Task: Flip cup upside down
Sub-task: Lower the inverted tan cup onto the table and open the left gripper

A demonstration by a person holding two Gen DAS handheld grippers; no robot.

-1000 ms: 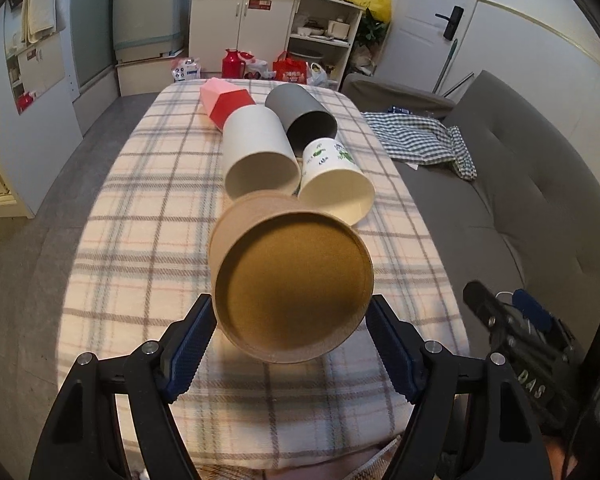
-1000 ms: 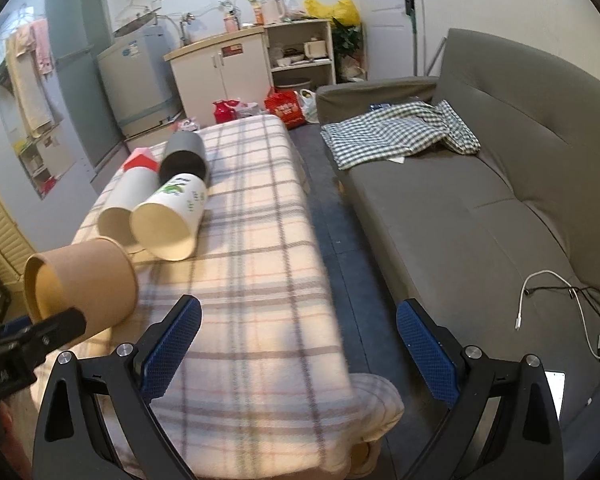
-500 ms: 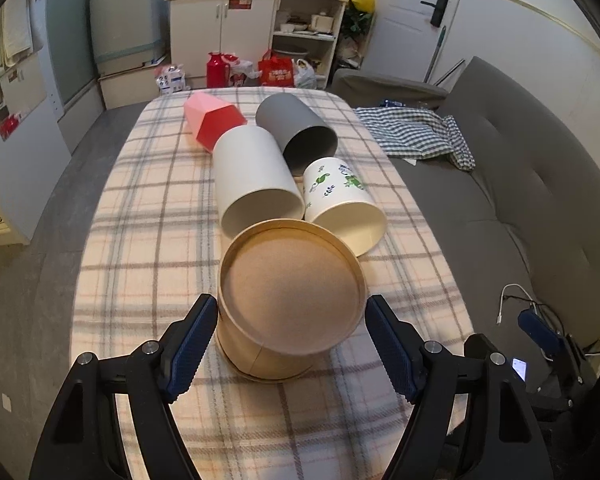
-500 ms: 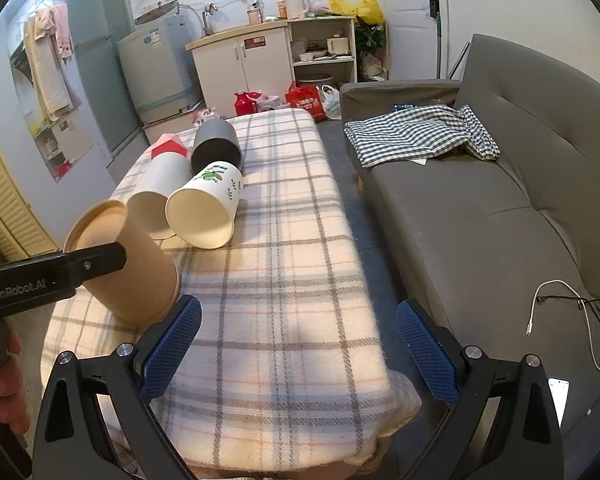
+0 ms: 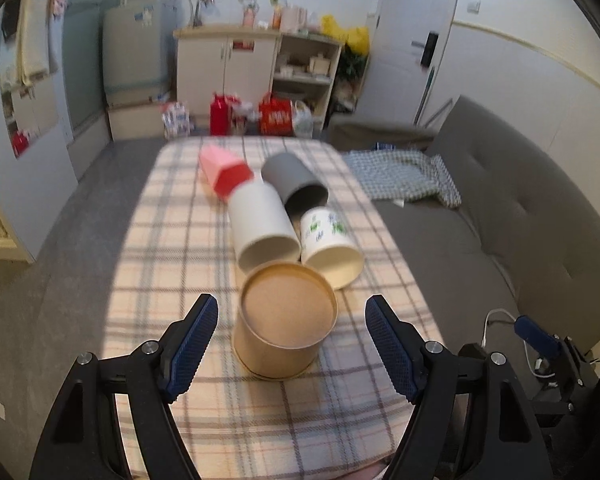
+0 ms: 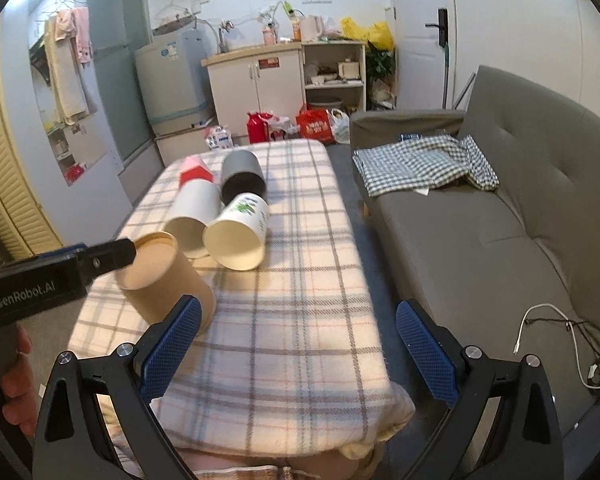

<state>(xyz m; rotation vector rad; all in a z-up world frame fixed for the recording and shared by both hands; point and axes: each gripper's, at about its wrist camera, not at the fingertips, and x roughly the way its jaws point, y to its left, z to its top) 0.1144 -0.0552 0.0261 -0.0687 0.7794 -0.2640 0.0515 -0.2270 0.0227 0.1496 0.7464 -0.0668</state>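
A brown paper cup (image 5: 282,320) stands upside down on the plaid tablecloth (image 5: 172,248), its flat base facing up; it also shows in the right wrist view (image 6: 168,280). My left gripper (image 5: 290,344) is open, its blue pads apart from the cup's sides, the cup standing free between them. My right gripper (image 6: 296,346) is open and empty, over the table's near right part. The left gripper's body (image 6: 40,280) shows at the left of the right wrist view.
Several cups lie on their sides behind the brown one: white (image 5: 262,230), leaf-printed white (image 5: 332,246), grey (image 5: 294,182) and red-pink (image 5: 224,174). A grey sofa (image 6: 500,216) with a checked cloth (image 6: 420,164) runs along the table's right side. A cable (image 6: 540,332) lies on the floor.
The brown cup was tipped from its side onto its rim and set on the cloth. My left gripper opened and drew back from it. The right gripper stayed open.
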